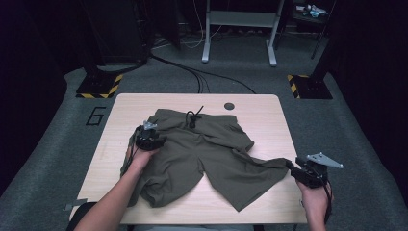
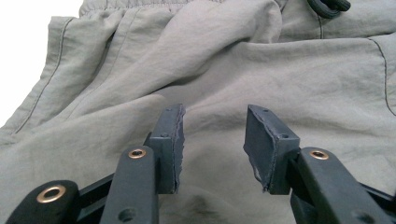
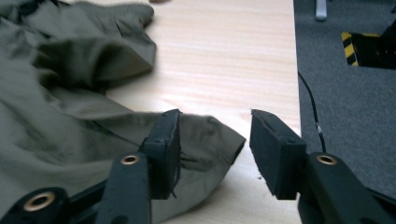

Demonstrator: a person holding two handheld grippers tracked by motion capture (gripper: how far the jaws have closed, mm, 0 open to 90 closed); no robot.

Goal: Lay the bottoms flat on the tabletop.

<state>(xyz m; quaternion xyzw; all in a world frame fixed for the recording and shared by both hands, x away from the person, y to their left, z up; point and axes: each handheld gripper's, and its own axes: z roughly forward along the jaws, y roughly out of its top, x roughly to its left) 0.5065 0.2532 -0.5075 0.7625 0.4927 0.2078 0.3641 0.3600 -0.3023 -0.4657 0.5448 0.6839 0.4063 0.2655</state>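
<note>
A pair of olive green shorts (image 1: 202, 154) lies spread and rumpled on the light wooden table (image 1: 269, 120), its dark drawstring (image 1: 193, 118) at the far waistband. My left gripper (image 1: 159, 139) hovers over the shorts' left side below the waistband. In the left gripper view its jaws (image 2: 215, 140) stand open over wrinkled fabric (image 2: 233, 70), gripping nothing. My right gripper (image 1: 290, 166) is at the table's right edge by the tip of the right leg. In the right gripper view it (image 3: 215, 149) is open, with the leg's corner (image 3: 205, 135) lying loose on the table under the gap between the jaws.
A small round dark hole (image 1: 229, 106) sits in the table near its far edge. The table's right edge (image 3: 296, 70) drops to grey carpet with a thin cable (image 3: 313, 112). Beyond the table are yellow-black striped bases (image 1: 98, 86), floor cables (image 1: 202, 77) and a metal frame (image 1: 240, 29).
</note>
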